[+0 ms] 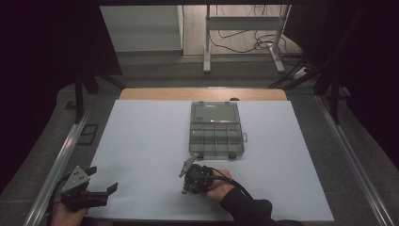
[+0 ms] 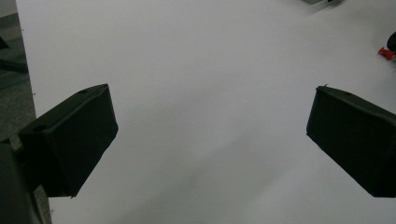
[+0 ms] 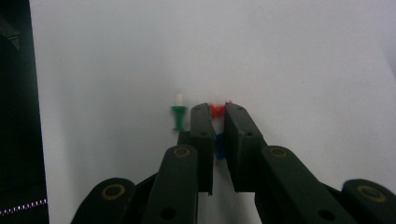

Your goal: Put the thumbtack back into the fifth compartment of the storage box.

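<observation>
Worktop (image 1: 155, 141): I see one big white sheet, with the clear box (image 1: 216, 129) at 12 o'clock.
Left hand-held gripper (image 1: 104, 181): wide open at 8 o'clock, holding nothing.
Right hand-held gripper (image 3: 215, 112): at 6 o'clock, nearly closed around the red pin (image 3: 216, 111); I can't tell if it grips.
Green pin (image 3: 178, 116): just beside, long way pointing to 12.
Risk: I think the tiny red pin could slip out, or I bump the green one.
</observation>
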Available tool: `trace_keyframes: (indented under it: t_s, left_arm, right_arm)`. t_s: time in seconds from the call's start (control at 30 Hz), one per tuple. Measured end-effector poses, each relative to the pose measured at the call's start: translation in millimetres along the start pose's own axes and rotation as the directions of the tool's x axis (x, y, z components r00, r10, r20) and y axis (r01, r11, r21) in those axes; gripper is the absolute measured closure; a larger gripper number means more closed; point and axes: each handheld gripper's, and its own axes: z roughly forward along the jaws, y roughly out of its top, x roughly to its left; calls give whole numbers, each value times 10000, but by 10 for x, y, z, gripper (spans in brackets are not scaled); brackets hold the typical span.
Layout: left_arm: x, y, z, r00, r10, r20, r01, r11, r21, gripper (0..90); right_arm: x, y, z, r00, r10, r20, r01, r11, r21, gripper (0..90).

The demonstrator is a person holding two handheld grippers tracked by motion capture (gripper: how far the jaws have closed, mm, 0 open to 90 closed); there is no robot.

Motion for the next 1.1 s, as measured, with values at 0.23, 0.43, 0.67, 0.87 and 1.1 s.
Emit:
trace_keyframes:
  t_s: [0.23,0.43,0.67,0.87,1.1]
  left_arm:
    - [1,-1,0,10000,-2,4,2,10000,2,22]
    - [1,1,3,10000,-8,7,8,10000,29,22]
    - [1,3,6,10000,8,10,-8,10000,55,22]
    - [1,6,9,10000,28,16,-28,10000,93,22]
    - [3,7,12,10000,-6,28,6,10000,94,22]
  right_arm:
    - [-4,-3,-20,9999,115,-10,-115,9999,-126,829]
    - [-41,-15,-87,9992,389,95,-385,9985,-380,828]
    - [-99,-33,-184,9968,791,133,-780,9944,-714,830]
    - [-164,-48,-260,9943,1051,201,-1026,9896,-1012,831]
    - [-249,-55,-356,9899,1365,389,-1304,9826,-1321,831]
